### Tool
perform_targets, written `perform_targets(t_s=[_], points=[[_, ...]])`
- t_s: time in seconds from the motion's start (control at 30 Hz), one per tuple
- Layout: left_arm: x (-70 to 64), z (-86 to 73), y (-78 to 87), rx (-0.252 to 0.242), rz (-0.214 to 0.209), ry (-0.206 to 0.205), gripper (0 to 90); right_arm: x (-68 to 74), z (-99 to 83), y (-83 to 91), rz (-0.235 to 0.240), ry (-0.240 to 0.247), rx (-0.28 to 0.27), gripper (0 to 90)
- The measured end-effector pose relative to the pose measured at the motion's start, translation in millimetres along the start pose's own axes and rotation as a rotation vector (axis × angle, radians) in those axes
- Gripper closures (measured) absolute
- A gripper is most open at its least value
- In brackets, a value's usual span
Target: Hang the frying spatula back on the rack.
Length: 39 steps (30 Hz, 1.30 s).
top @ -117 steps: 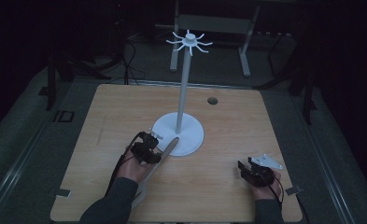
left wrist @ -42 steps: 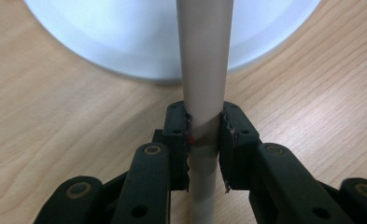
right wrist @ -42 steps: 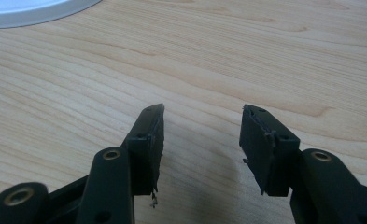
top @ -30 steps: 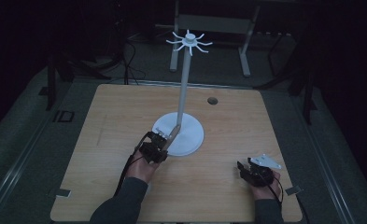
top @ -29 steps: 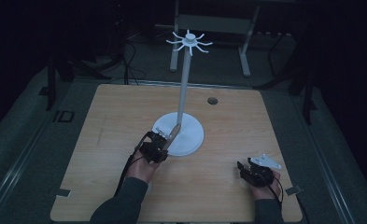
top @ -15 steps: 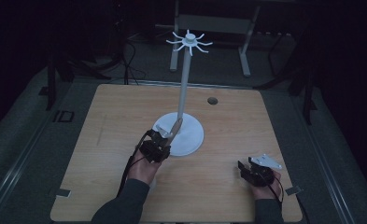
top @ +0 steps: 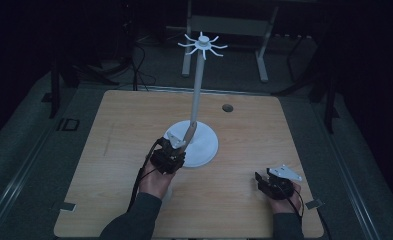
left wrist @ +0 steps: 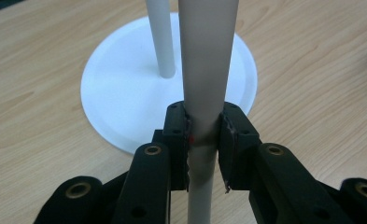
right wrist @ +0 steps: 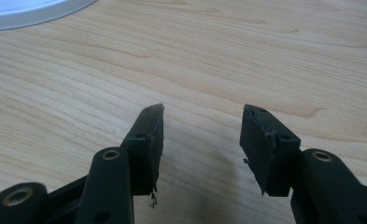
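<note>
- A pale rod [left wrist: 204,84] is clamped near its lower end by the left hand-held gripper [left wrist: 203,140], just above the stand's white base [left wrist: 125,98].
- The right hand-held gripper [right wrist: 202,135] is held wide apart, with nothing in it, over the table [right wrist: 246,60].
- The rod should be kept firmly gripped and guided clear of the stand's pole [top: 197,85].
- The rod's far end is cut off in the left gripper view, and its purpose cannot be judged.
</note>
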<state>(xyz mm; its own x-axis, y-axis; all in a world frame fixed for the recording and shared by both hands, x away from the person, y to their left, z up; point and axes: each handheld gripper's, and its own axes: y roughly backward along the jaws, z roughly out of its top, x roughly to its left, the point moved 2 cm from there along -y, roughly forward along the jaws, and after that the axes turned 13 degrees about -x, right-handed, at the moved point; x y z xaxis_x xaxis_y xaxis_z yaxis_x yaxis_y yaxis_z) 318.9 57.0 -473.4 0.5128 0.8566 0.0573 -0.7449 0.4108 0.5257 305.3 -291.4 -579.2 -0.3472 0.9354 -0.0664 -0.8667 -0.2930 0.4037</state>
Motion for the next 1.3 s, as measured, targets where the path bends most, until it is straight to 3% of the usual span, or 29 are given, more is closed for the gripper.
perform_targets(t_s=[0.4, 0.7, 1.3], points=[[1.9, 6.0, 11.3, -0.1, 0.029, 0.029, 74.9, -0.1, 0.1, -0.5, -0.004, 0.001, -0.002, 49.1], [4.6, 11.1, 18.8, -0.166, 0.078, 0.052, 74.9, -0.7, 0.4, -0.3, -0.007, 0.002, -0.006, 49.1], [-7.7, 25.2, 22.6, -0.319, 0.139, 0.057, 74.9, -0.1, 0.4, -0.5, -0.007, 0.005, -0.003, 49.0]])
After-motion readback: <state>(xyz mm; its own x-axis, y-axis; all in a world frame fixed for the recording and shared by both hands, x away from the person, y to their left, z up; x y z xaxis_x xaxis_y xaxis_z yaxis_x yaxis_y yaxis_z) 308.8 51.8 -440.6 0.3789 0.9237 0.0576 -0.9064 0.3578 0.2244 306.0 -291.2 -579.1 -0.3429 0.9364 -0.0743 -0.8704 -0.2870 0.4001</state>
